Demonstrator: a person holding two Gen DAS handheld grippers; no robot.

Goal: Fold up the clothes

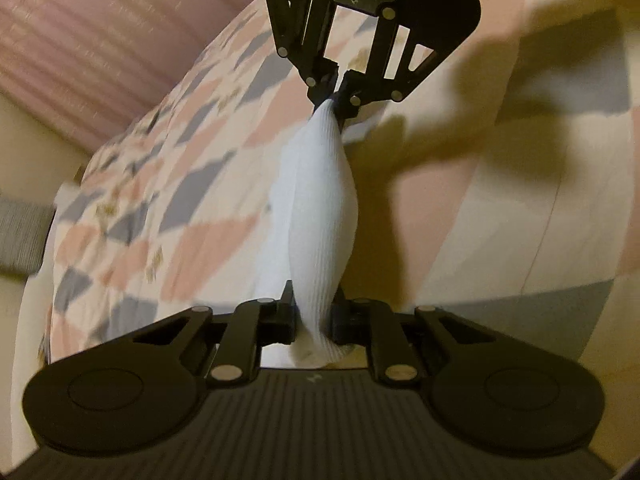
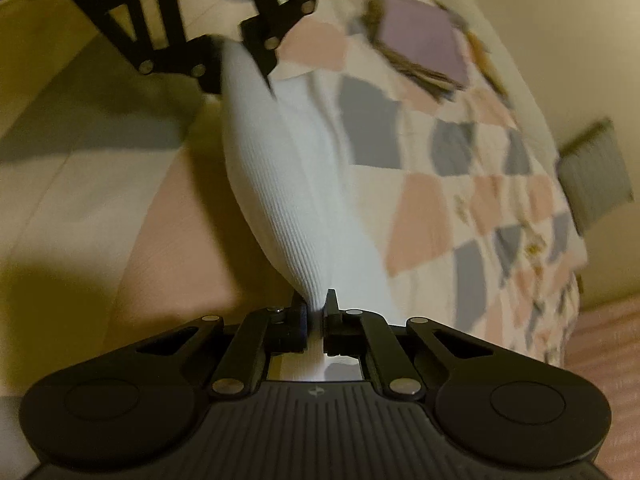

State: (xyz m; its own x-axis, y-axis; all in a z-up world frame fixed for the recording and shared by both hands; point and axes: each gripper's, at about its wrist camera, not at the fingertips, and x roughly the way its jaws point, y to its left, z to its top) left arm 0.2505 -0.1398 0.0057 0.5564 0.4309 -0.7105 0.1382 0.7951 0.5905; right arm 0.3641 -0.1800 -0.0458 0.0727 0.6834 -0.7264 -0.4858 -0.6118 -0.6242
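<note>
A white ribbed garment (image 1: 316, 216) hangs stretched between my two grippers above the bed. My left gripper (image 1: 314, 316) is shut on one end of it at the bottom of the left wrist view. My right gripper (image 1: 338, 92) is shut on the other end at the top of that view. In the right wrist view the right gripper (image 2: 316, 312) pinches the white garment (image 2: 280, 184), and the left gripper (image 2: 232, 56) holds its far end at the top. The cloth sags and bulges in the middle.
Below lies a bed with a patchwork quilt (image 1: 168, 184) of pink, grey and cream patches, also in the right wrist view (image 2: 472, 184). A pink curtain or wall (image 1: 88, 40) is behind it. A grey cushion (image 2: 596, 172) lies by the bed's edge. Gripper shadows fall on the quilt (image 1: 500, 120).
</note>
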